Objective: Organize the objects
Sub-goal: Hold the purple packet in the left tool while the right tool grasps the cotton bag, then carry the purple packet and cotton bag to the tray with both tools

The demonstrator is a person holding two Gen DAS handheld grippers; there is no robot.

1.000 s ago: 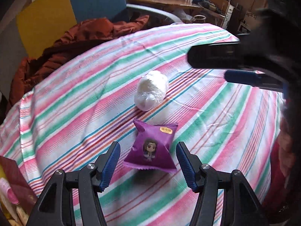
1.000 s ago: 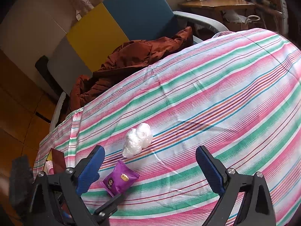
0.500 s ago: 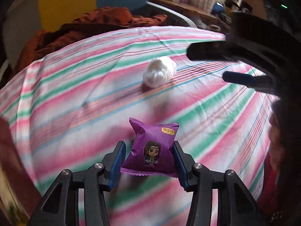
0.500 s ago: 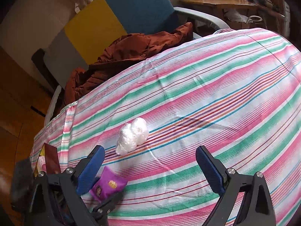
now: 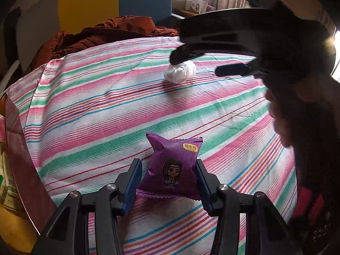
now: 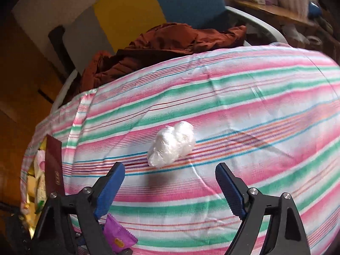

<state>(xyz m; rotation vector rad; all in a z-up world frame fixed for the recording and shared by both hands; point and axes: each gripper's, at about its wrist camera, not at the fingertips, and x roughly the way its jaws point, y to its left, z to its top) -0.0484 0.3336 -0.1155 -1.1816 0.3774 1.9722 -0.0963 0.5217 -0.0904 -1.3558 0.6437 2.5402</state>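
Gripping the light, crinkly packet (image 5: 173, 165) mid-body, the left gripper (image 5: 169, 177) is squeezing gently; right gripper (image 6: 170, 182) is gaping over the soft wad (image 6: 171, 143).

The surface (image 5: 89, 106) is covered with a cloth in pink, green and white stripes. On it lies a crumpled white plastic bag (image 5: 180, 72) at the far side, and a maroon box (image 6: 54, 165) stands at the left edge.
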